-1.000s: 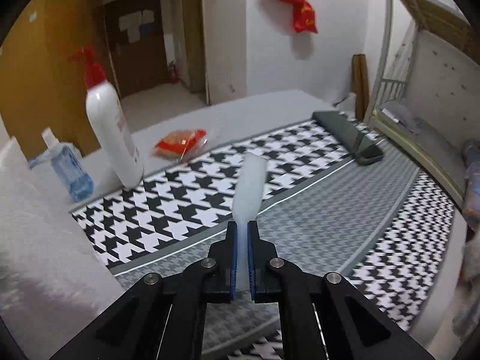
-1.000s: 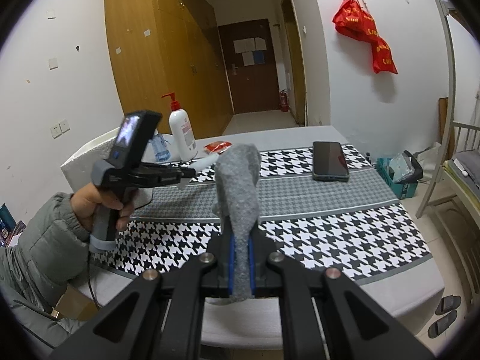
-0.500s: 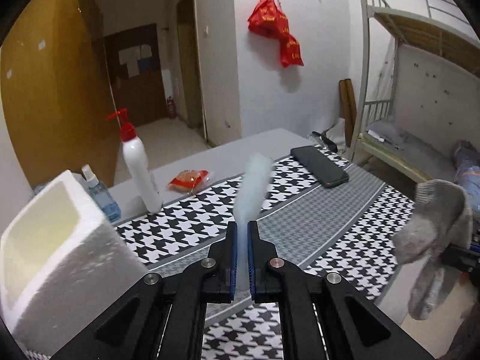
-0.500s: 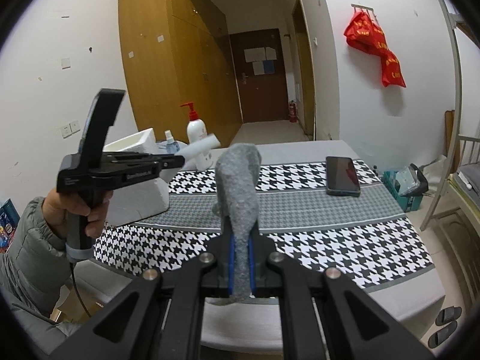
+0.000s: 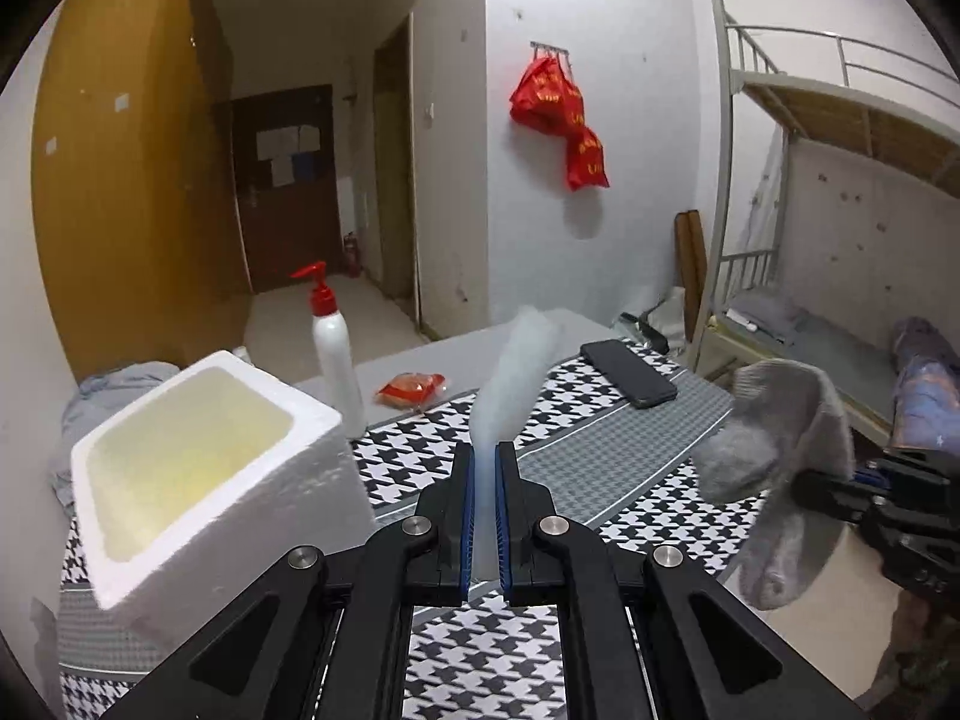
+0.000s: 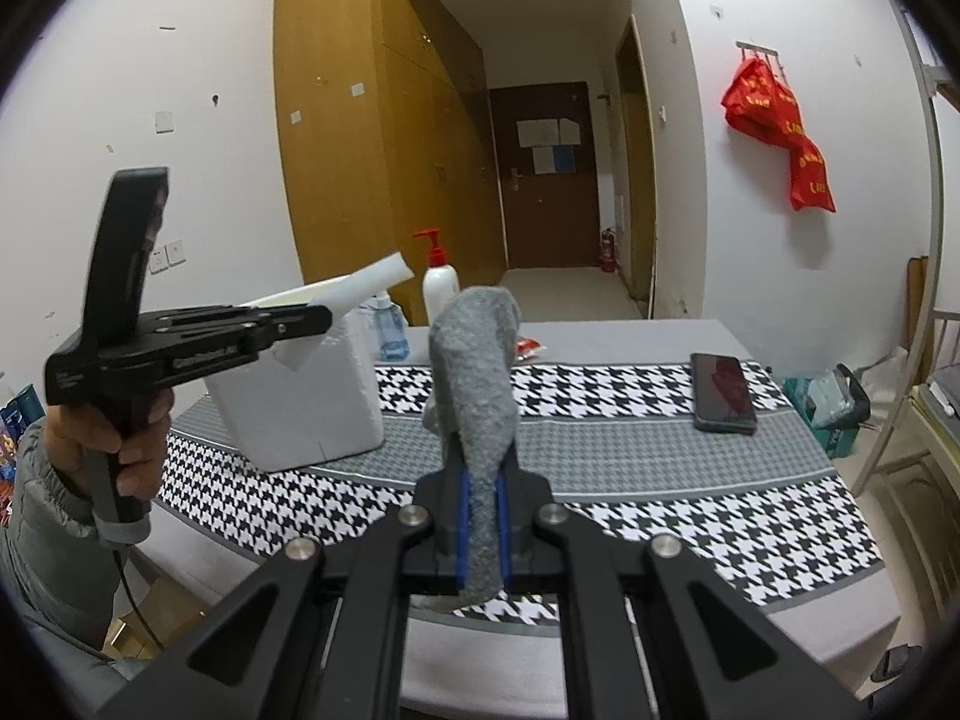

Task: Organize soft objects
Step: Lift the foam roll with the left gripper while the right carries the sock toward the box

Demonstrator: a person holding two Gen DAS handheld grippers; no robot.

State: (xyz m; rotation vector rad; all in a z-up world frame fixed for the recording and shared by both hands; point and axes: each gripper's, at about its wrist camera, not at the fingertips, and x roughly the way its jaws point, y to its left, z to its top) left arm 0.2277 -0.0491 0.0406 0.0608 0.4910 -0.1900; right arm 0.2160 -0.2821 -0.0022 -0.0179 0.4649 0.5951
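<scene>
socks held up over the table (image 6: 630, 450)
left gripper (image 5: 483, 510) clamps a white sock (image 5: 516, 372) near the foam box (image 5: 198, 456); right gripper (image 6: 482, 531) clamps a grey sock (image 6: 474, 372).

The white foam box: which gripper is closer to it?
Left. The left gripper sits right beside the foam box's rim; the right gripper is off to the side, apart from it.

Table (image 6: 690, 618) bears houndstooth cloth (image 6: 630, 456), foam box (image 6: 300, 396), phone (image 6: 722, 393).
</scene>
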